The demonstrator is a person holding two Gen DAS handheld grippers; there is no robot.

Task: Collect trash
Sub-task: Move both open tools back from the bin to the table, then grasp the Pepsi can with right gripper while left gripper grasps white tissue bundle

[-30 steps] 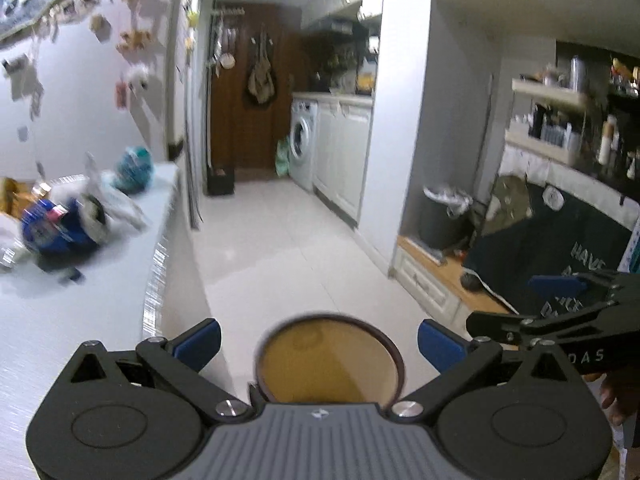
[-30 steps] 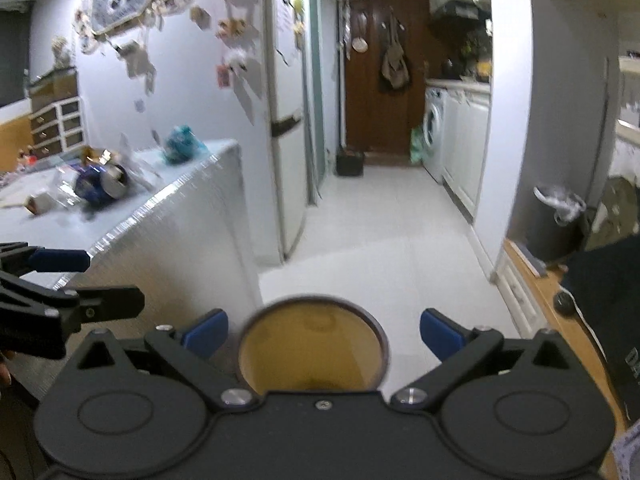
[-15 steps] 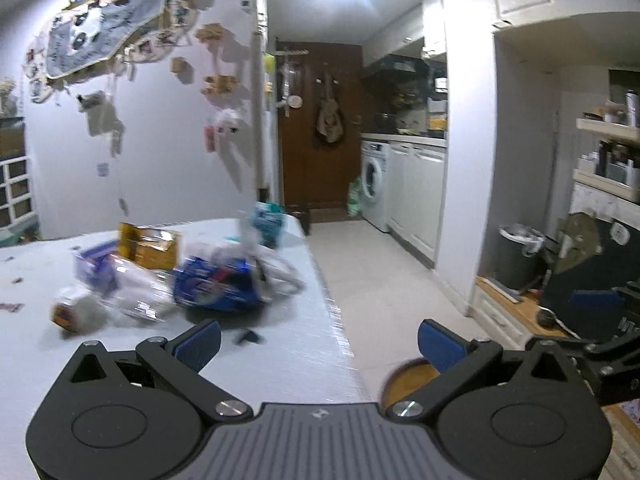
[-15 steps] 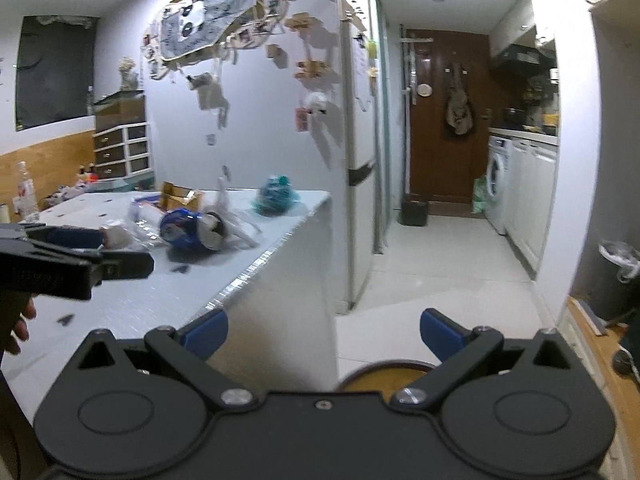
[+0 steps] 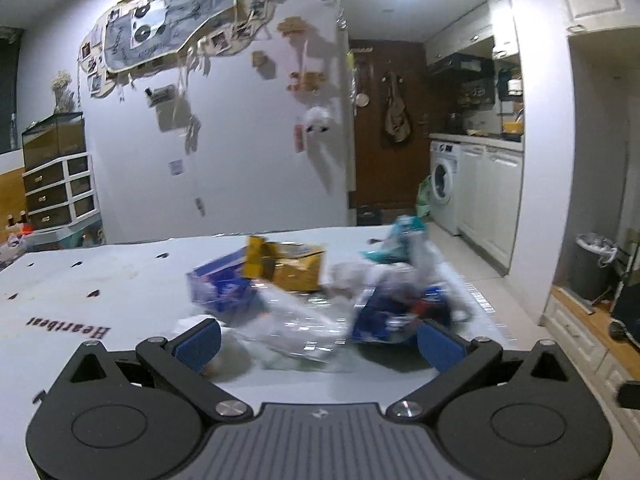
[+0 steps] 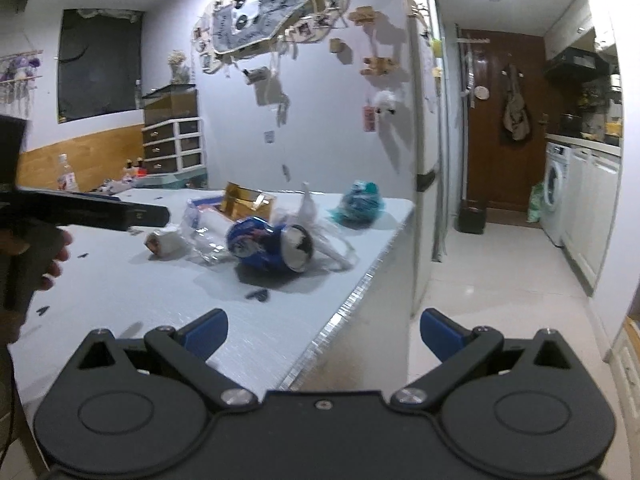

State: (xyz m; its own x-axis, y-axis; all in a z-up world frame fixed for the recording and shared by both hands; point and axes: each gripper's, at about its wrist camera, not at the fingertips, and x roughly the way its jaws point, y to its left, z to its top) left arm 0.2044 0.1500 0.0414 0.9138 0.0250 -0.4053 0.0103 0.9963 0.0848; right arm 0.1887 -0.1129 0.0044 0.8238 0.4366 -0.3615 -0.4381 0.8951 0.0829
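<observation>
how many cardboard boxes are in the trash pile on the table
2: a yellow box at the back of the pile and a blue box just left of it; plastic wrap may hide others.

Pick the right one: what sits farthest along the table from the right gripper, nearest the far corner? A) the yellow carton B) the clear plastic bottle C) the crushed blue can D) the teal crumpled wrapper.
D: in the right wrist view the teal crumpled wrapper lies alone near the table's far corner, beyond the crushed blue can, yellow carton and clear plastic bottle.
</observation>
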